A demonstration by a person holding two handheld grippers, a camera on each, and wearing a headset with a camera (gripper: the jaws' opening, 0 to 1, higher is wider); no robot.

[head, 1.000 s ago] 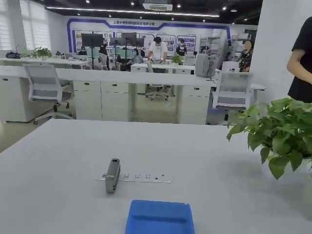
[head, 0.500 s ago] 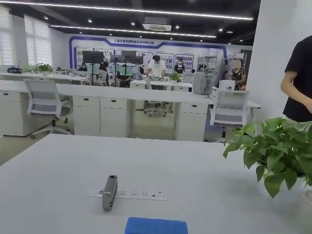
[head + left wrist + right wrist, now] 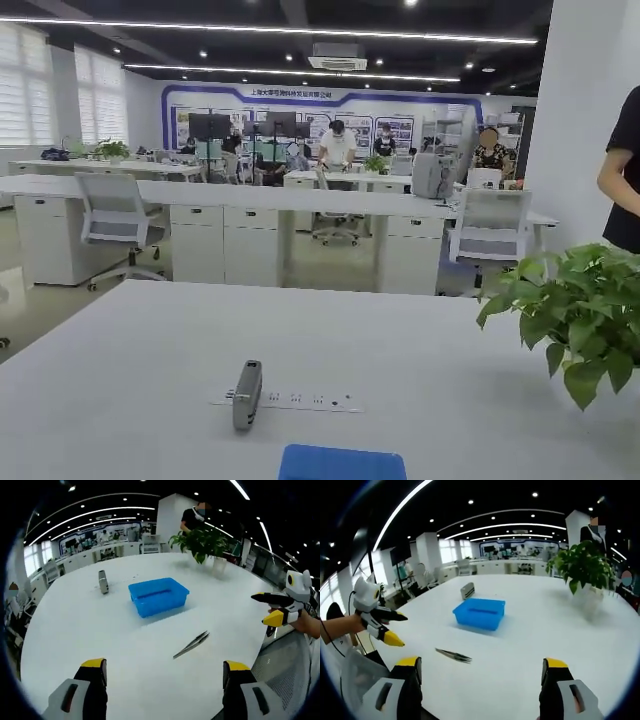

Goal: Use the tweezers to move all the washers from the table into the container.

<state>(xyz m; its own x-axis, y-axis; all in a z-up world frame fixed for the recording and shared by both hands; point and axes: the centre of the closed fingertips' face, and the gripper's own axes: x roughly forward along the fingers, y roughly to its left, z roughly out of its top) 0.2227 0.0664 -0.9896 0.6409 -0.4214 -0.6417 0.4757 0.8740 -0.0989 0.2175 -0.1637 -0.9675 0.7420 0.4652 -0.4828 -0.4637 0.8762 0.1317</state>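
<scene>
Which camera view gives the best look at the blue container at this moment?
The left gripper view: the blue container sits whole near the middle, seen steeply enough to show its inside. The right gripper view has the container whole too, from a lower angle. The head view catches its far part, cut by the bottom edge.

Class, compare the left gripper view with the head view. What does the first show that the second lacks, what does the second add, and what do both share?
Left gripper view: the tweezers lying flat on the table, nearer the camera than the blue container. It also has the left gripper, jaws wide open, and the right gripper, open, beyond the table's edge.
Head view: a pale strip carrying small dark pieces beside the grey block, clear enough to make out.
Both: blue container, grey block, plant, table.
</scene>
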